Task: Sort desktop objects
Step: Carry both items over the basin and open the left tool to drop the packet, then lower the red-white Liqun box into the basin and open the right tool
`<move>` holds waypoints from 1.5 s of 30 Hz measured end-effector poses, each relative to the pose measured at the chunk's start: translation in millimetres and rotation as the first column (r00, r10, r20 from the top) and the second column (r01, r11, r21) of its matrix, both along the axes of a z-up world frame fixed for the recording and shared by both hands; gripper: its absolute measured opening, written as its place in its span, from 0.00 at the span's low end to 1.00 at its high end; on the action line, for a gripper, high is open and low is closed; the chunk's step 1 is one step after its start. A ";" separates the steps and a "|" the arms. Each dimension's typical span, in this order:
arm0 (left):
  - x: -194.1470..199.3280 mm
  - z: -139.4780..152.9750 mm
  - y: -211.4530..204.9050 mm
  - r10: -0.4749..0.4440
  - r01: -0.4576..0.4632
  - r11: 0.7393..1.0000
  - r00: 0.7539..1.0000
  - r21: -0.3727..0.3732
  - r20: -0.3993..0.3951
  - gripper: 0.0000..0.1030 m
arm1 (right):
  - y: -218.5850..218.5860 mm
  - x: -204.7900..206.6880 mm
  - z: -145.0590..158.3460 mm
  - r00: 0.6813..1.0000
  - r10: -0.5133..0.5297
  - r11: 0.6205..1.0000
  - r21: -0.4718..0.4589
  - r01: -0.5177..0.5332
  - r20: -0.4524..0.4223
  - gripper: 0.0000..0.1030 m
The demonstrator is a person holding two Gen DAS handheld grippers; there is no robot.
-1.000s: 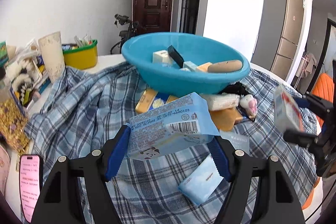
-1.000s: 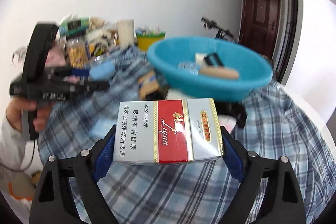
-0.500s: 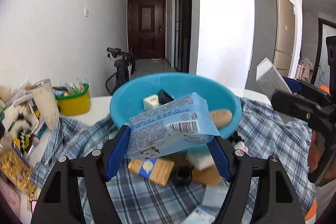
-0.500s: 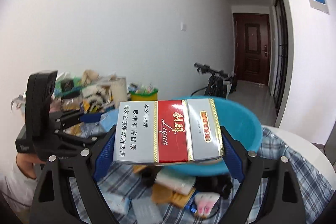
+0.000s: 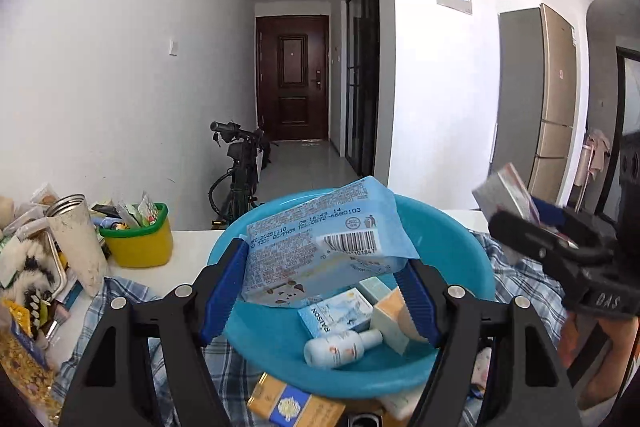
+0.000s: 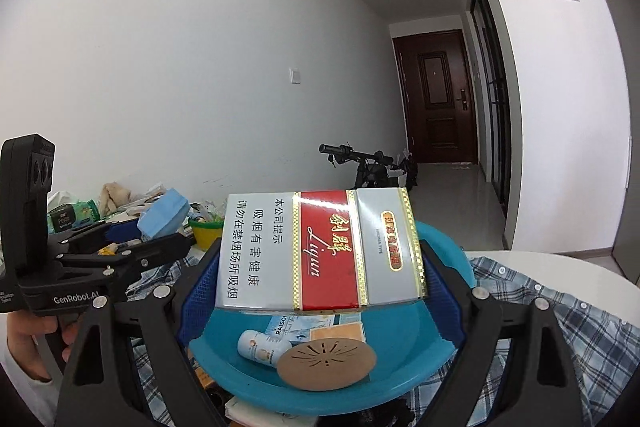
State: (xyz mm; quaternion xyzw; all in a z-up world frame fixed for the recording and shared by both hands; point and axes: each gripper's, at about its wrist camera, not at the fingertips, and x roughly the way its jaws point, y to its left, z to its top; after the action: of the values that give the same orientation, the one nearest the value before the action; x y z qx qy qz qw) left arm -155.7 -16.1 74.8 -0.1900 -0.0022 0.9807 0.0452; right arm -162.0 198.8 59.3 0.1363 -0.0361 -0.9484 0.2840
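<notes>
Basin [image 5: 452,239] is sitting right under and just ahead of both grippers, so the drop is basically straight down for either hand, neither one looking clearly nearer. Left gripper [image 5: 320,291] is clamping a soft, crinkly blue wipes packet [image 5: 320,243] across its long side, packet tilting up at the right. Right gripper [image 6: 320,275] is squeezing a glossy, hard-edged cigarette carton [image 6: 320,251], long axis running jaw to jaw, hanging over the basin's near rim. Basin's smooth blue plastic, round, resting on a rumpled plaid shirt [image 6: 560,307], already holding a small white bottle [image 5: 340,347], little boxes and a tan disc [image 6: 326,363]. I'm guessing both just need letting go over the middle.
</notes>
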 end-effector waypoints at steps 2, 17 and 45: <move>-7.0 -7.5 -1.2 0.013 -0.013 1.000 1.000 0.014 -0.001 0.73 | 3.7 -5.2 -7.9 1.000 -0.006 1.000 0.010 0.006 0.016 0.85; -24.3 -39.3 -19.5 0.036 -0.038 0.999 0.998 0.038 0.054 0.73 | -6.8 -11.0 -32.4 0.998 -0.009 0.998 0.060 0.006 0.060 0.85; -23.2 -41.7 -27.7 0.082 -0.084 0.995 0.996 0.048 0.044 1.00 | -2.0 -9.5 -33.3 0.997 -0.024 0.998 0.058 0.020 0.068 0.85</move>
State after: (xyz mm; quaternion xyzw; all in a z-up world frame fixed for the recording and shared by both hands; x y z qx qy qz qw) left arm -178.8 -43.7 33.2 -0.2092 -0.0353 0.9772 0.0092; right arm -171.5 196.7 26.0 0.1766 -0.0204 -0.9468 0.2681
